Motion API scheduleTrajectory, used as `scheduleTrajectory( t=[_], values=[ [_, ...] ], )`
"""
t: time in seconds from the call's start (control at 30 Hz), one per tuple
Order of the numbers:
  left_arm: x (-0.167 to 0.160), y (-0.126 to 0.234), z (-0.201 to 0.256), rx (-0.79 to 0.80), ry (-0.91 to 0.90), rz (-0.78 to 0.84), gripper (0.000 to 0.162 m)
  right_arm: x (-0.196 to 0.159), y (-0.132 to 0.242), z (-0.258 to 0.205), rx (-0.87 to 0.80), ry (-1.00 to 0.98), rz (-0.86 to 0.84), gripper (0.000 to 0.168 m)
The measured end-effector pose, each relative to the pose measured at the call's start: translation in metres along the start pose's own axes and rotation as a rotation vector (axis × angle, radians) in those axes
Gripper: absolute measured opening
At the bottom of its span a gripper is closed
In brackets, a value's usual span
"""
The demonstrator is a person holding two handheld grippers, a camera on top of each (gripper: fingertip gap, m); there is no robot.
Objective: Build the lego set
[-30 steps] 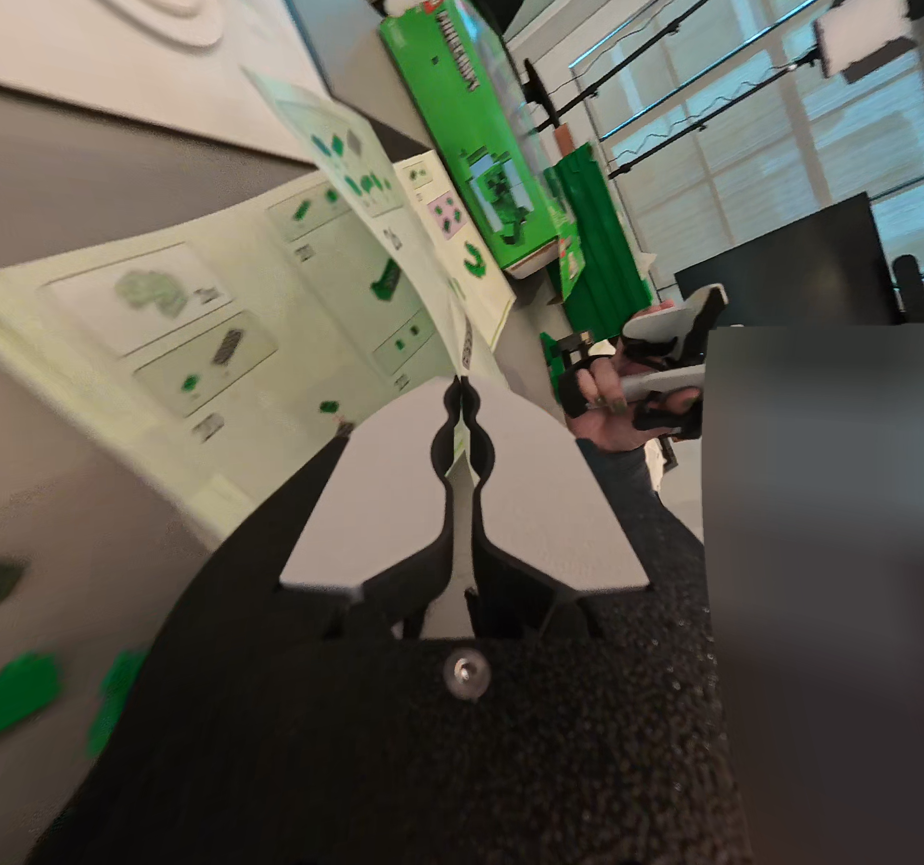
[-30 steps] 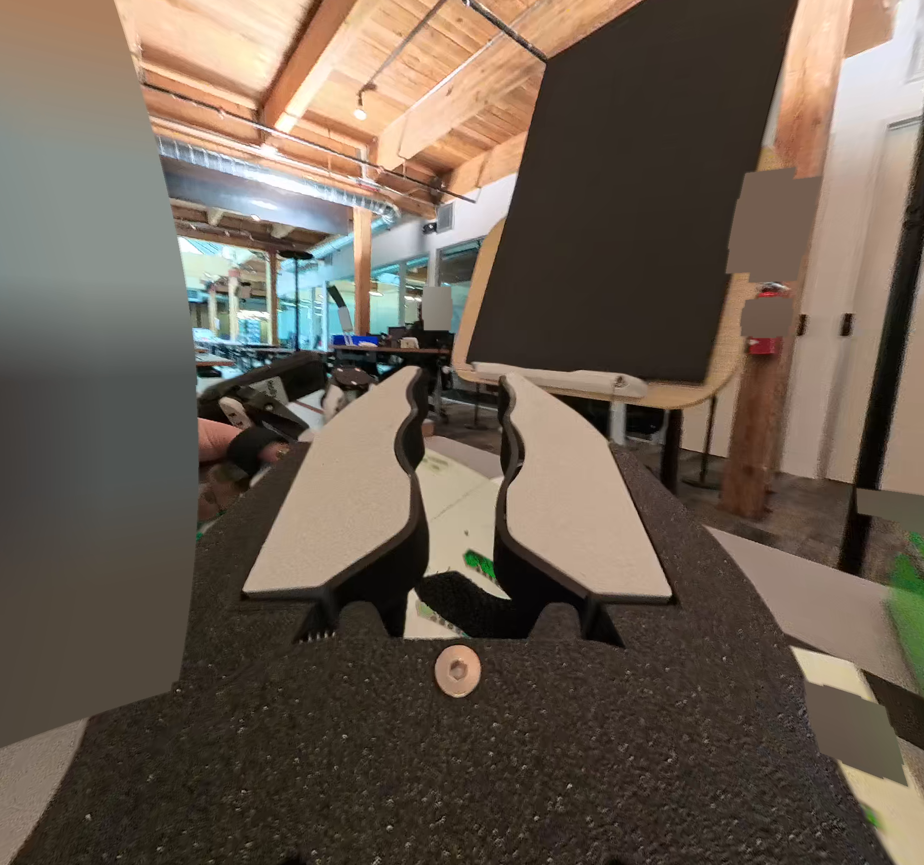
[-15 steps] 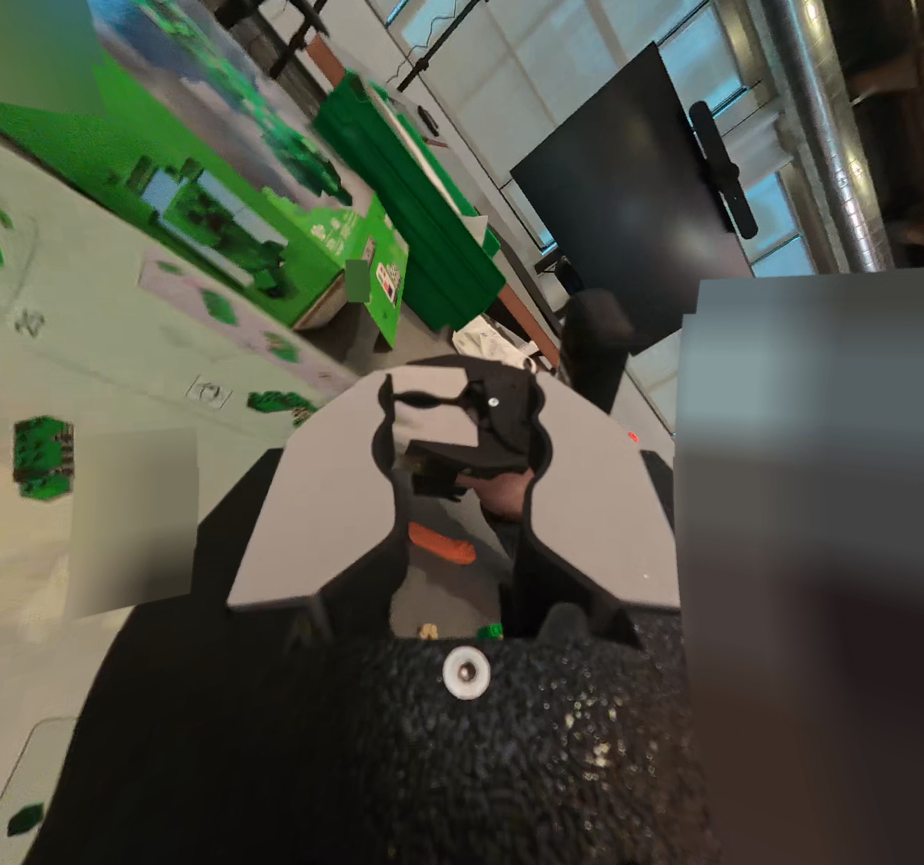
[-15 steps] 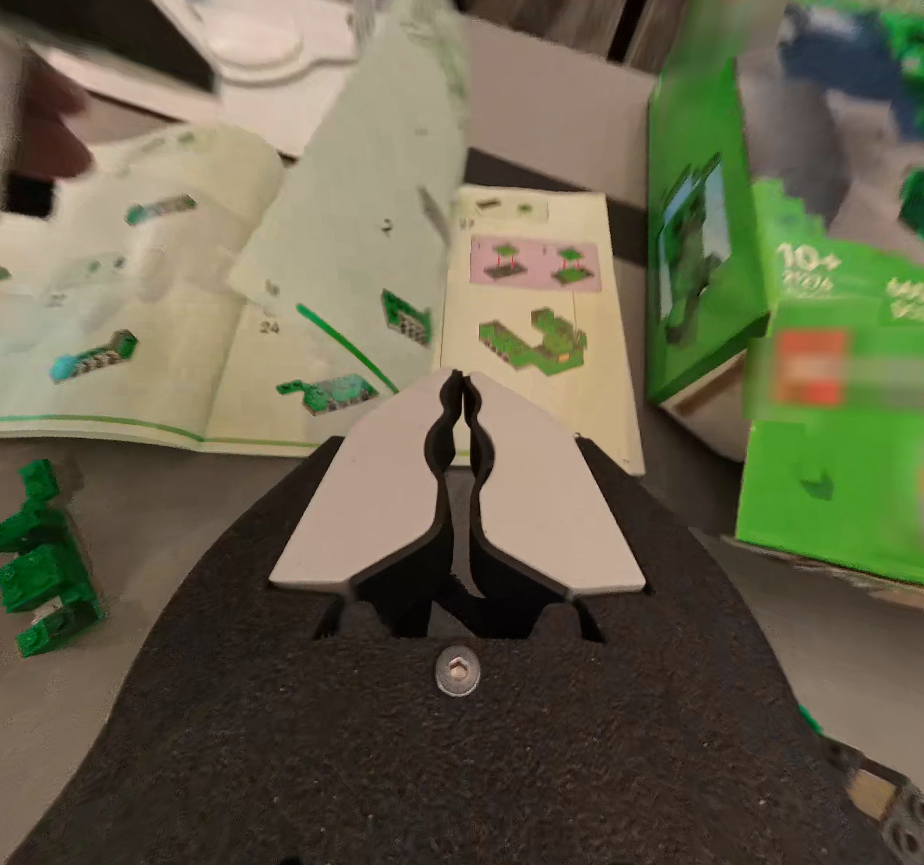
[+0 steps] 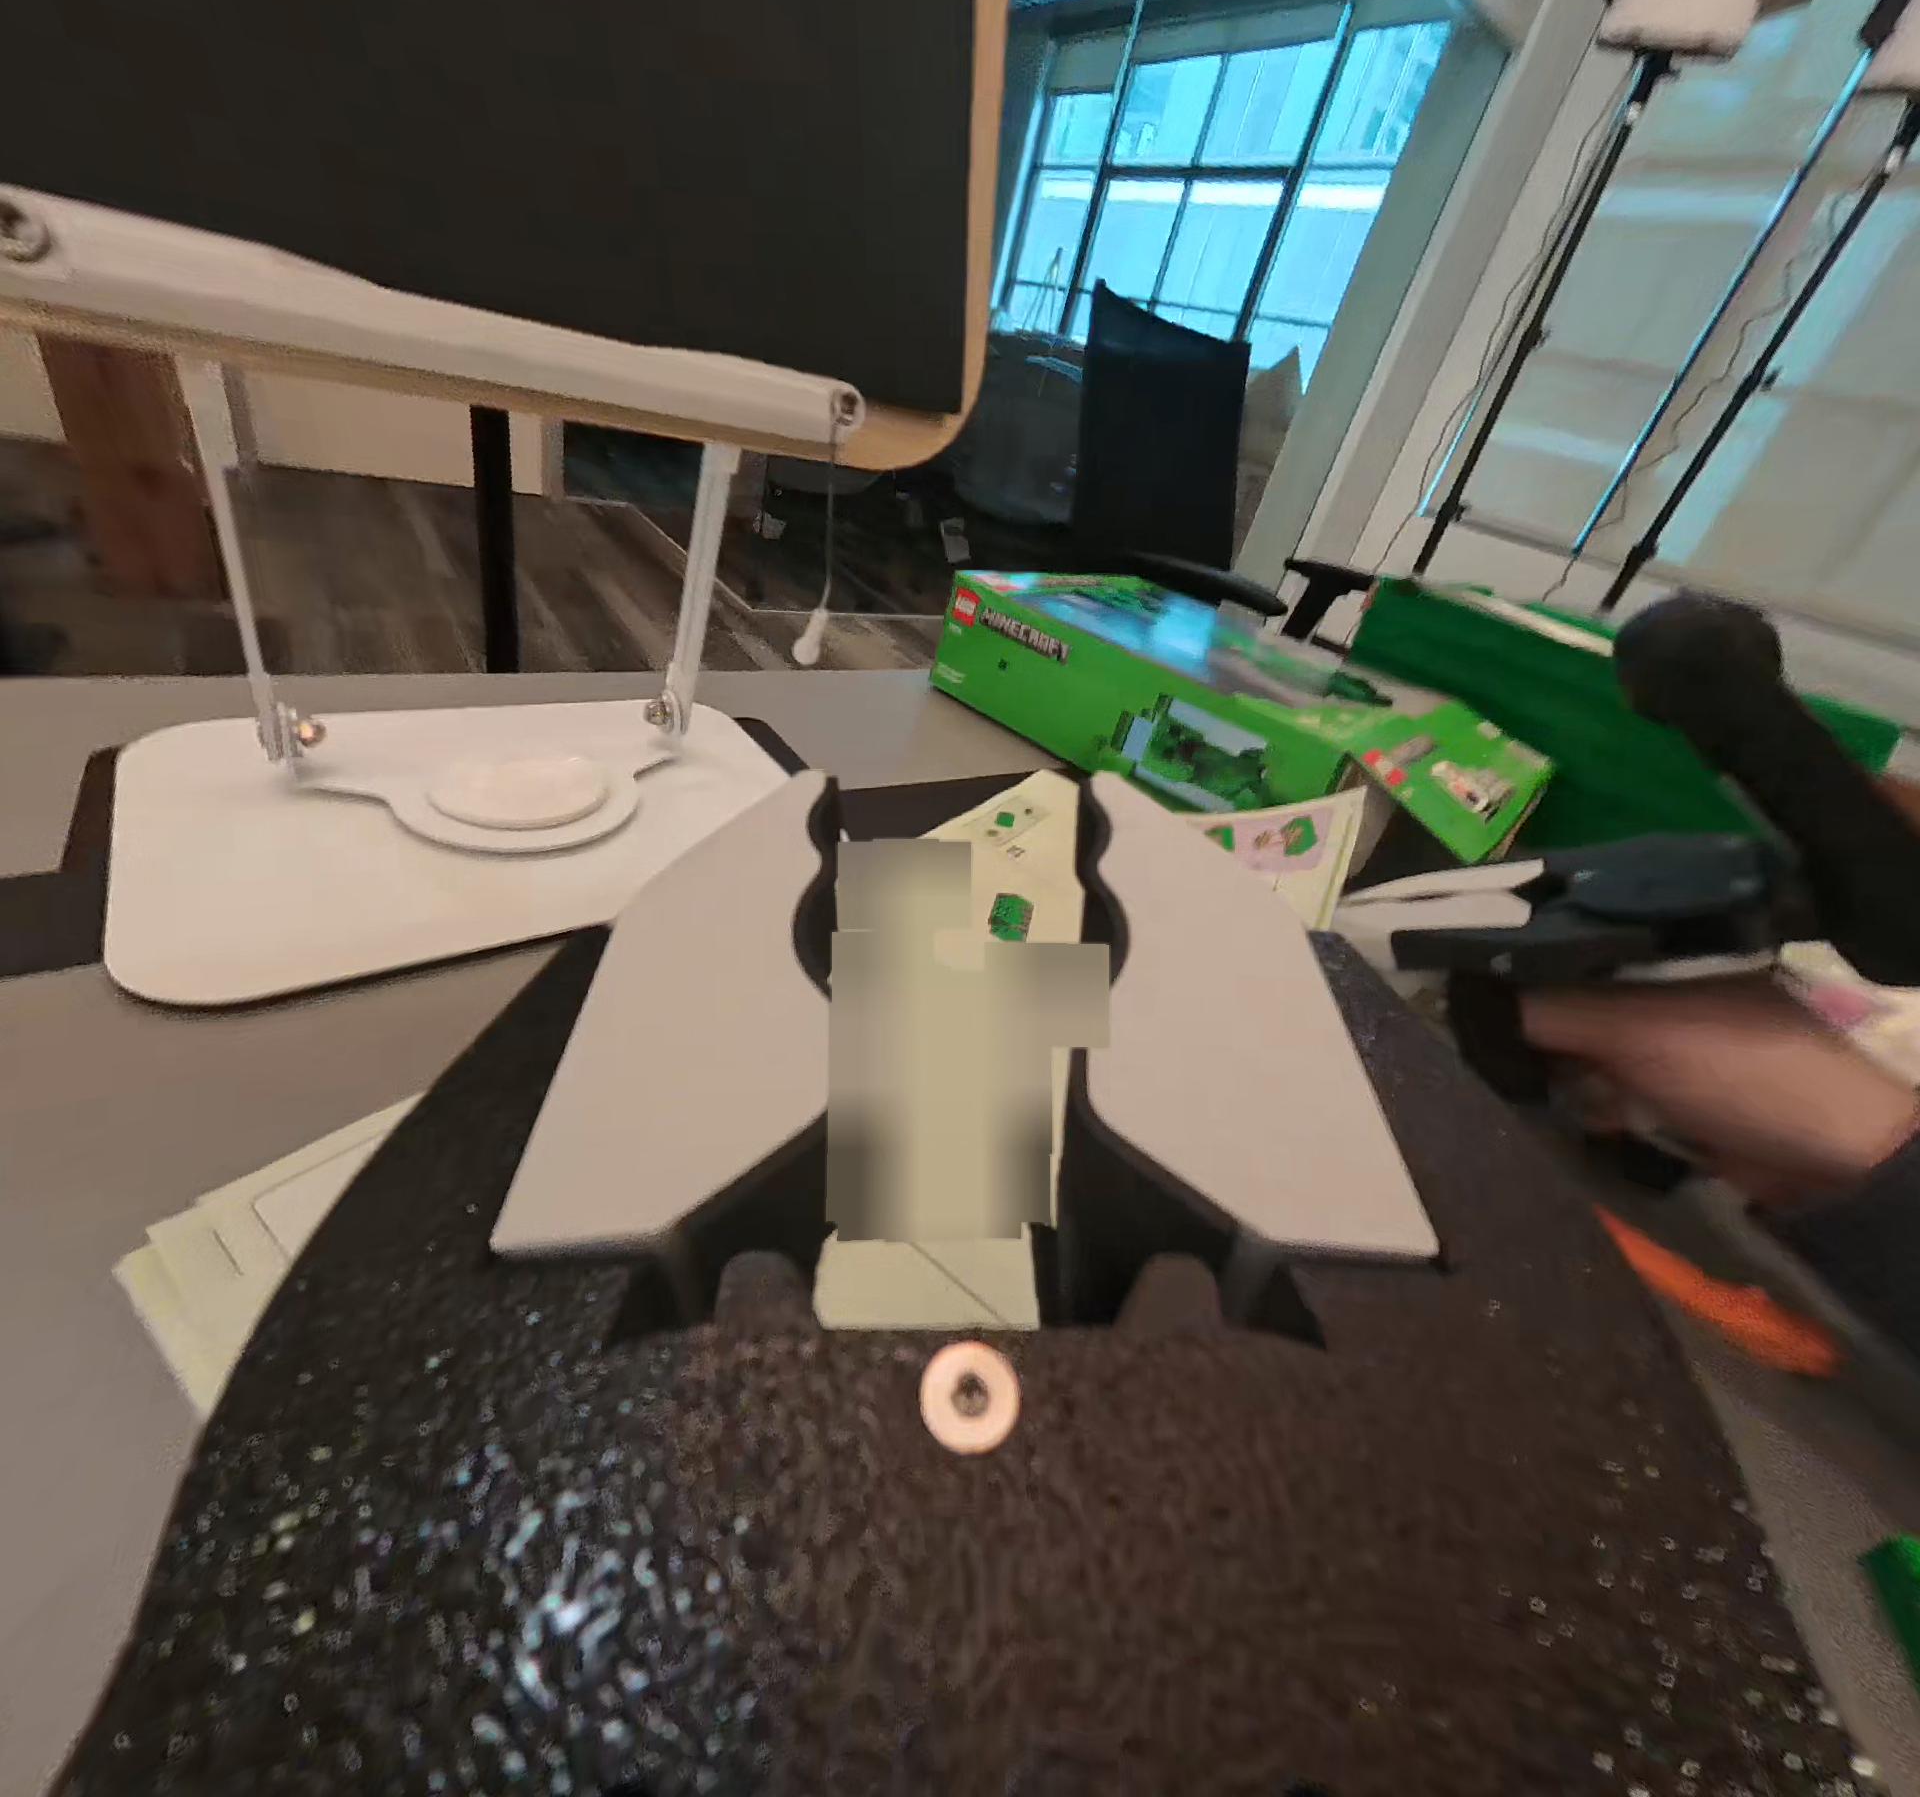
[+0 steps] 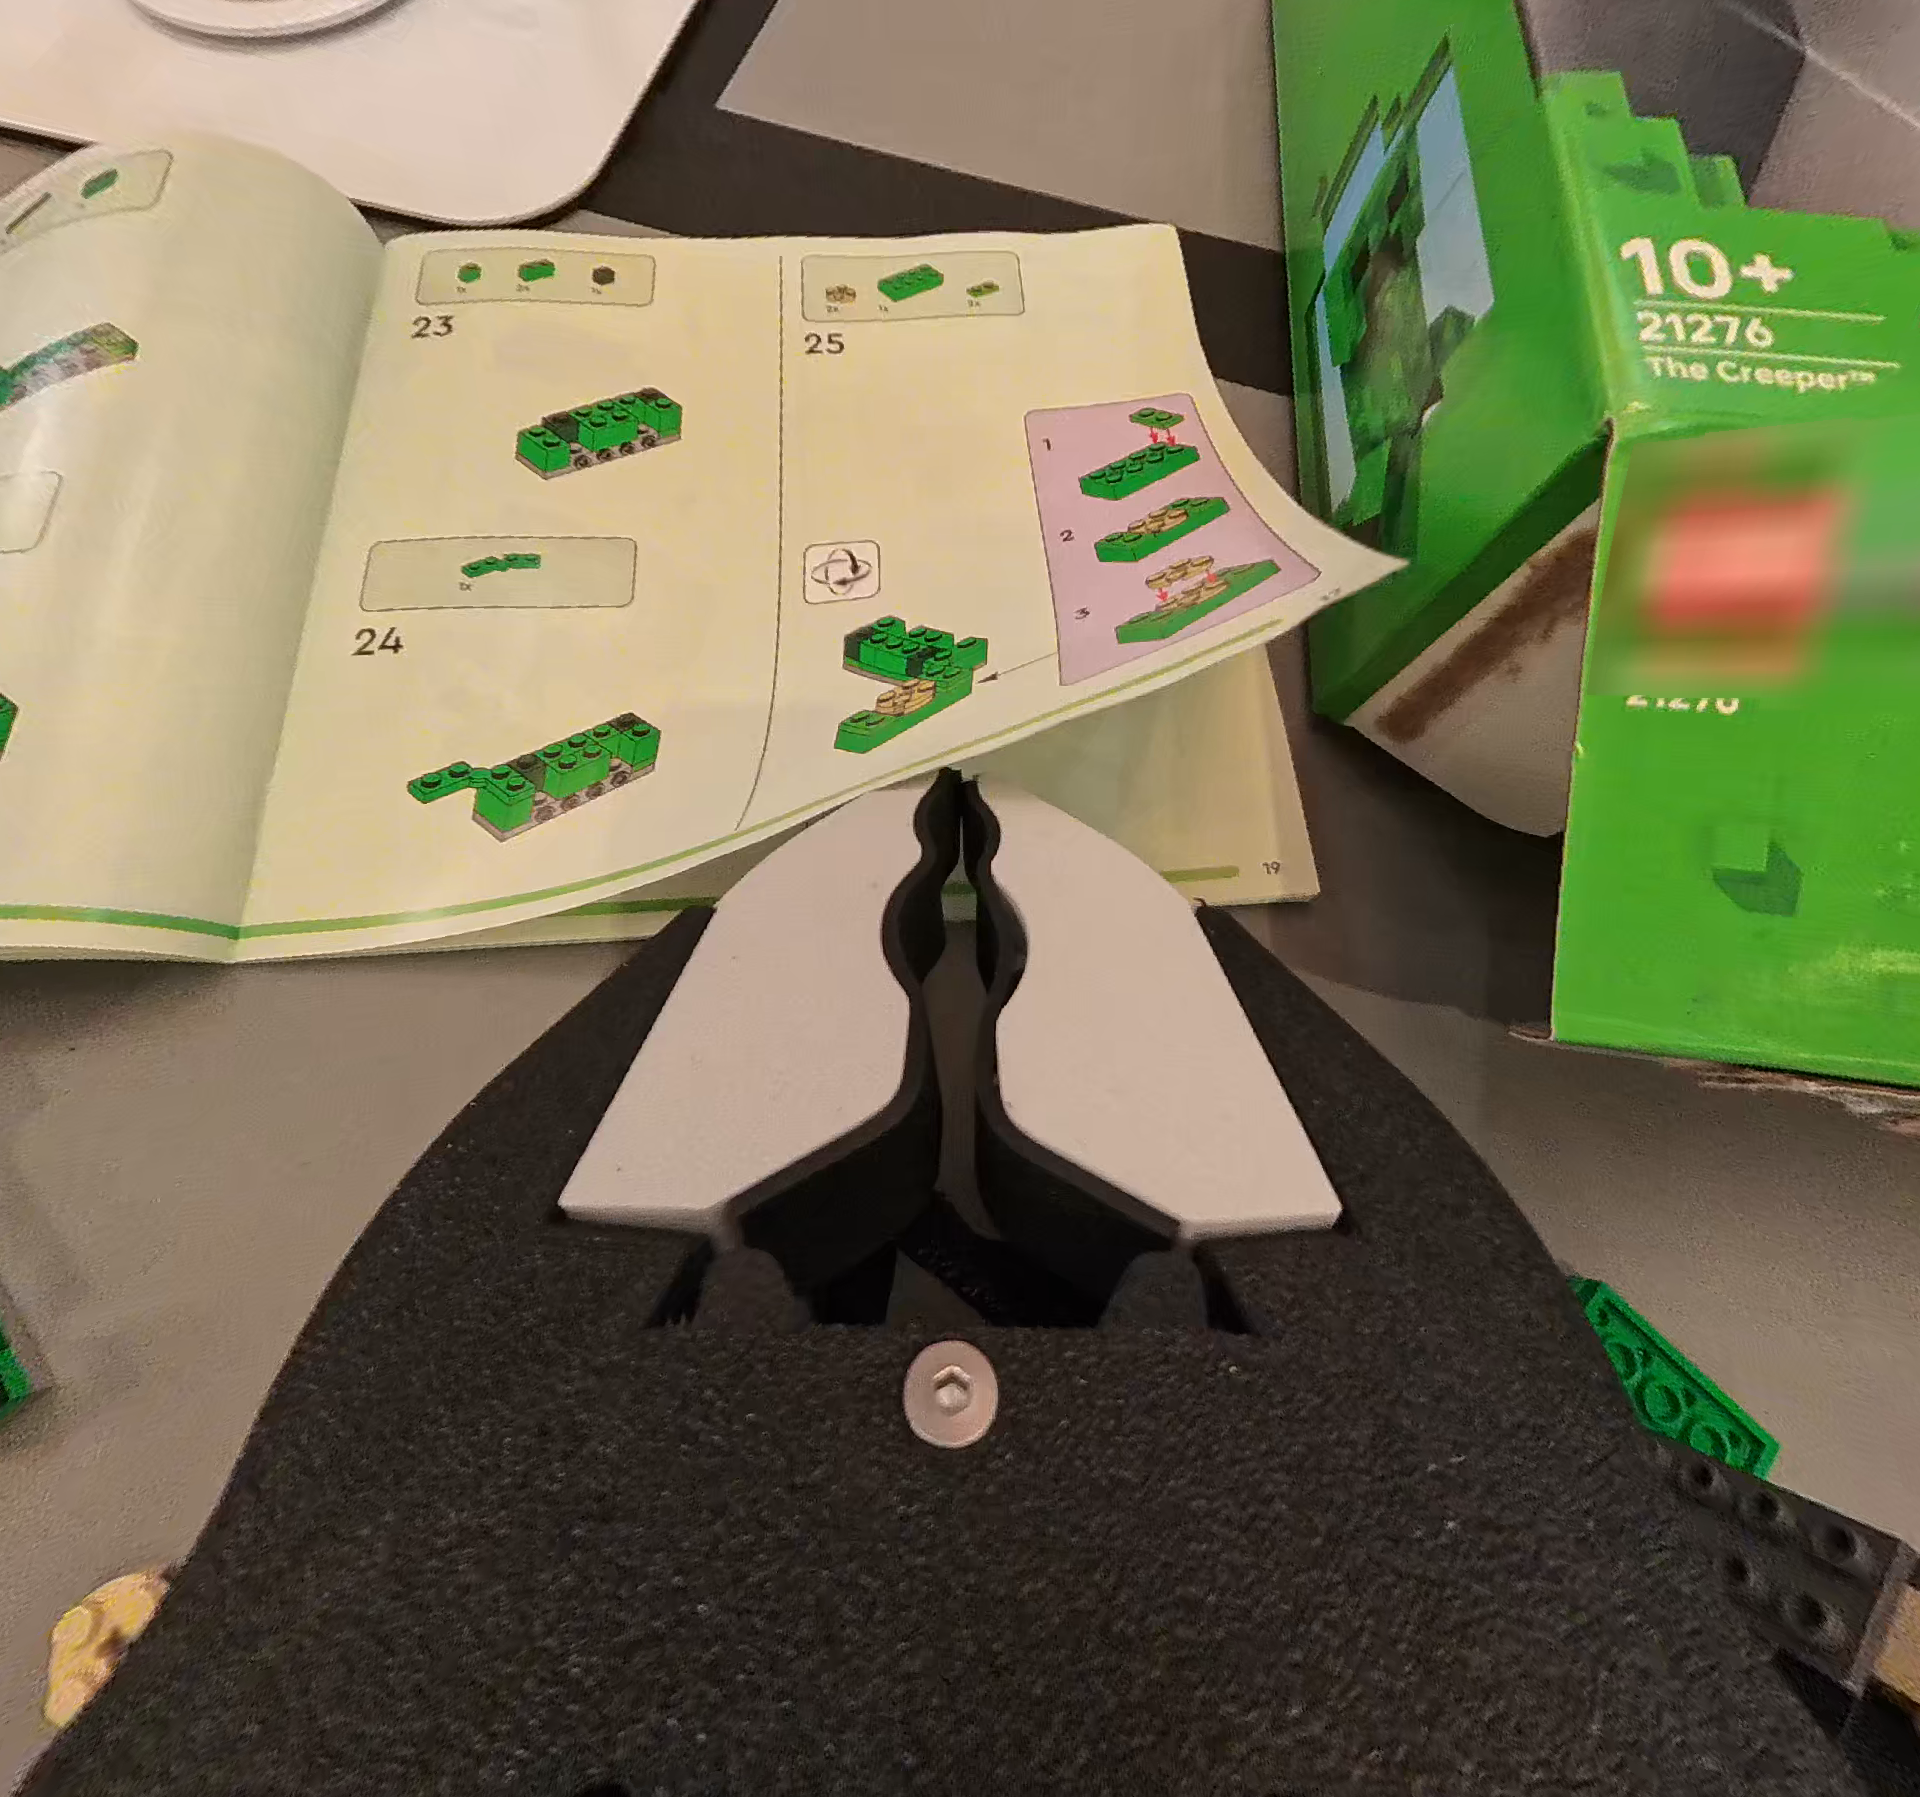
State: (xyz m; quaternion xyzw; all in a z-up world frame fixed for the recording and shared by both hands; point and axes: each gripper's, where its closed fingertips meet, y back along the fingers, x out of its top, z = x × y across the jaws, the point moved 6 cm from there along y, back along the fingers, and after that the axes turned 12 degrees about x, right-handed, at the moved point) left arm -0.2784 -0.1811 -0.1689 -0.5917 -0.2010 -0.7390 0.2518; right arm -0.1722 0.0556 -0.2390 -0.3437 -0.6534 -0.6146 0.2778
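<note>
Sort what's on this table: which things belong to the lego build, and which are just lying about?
Part of the build:
- instruction booklet, its page edge pinched by the right gripper
- green brick
- dark studded plate
- green set box
- left gripper, open

Lying about:
- white stand base
- black panel

Right tool [image 6: 958, 791] pinching lifted booklet page [image 6: 935, 500], green box [image 6: 1662, 500] beside

A grey table [image 5: 125, 1103] stands on dark wood flooring [image 5: 374, 594]; tall paned windows [image 5: 1184, 189] let in cool daylight — a black office chair [image 5: 1153, 459] sits before them.
</note>
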Motion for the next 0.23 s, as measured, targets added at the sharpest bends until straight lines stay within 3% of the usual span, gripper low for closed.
scheduleTrajectory(
  t=[0.23],
  values=[
    [-0.025,-0.003,0.004,-0.003,-0.113,-0.067,0.042,-0.001,0.0,0.005,-0.032,0.004,0.005,0.0]
  ],
)
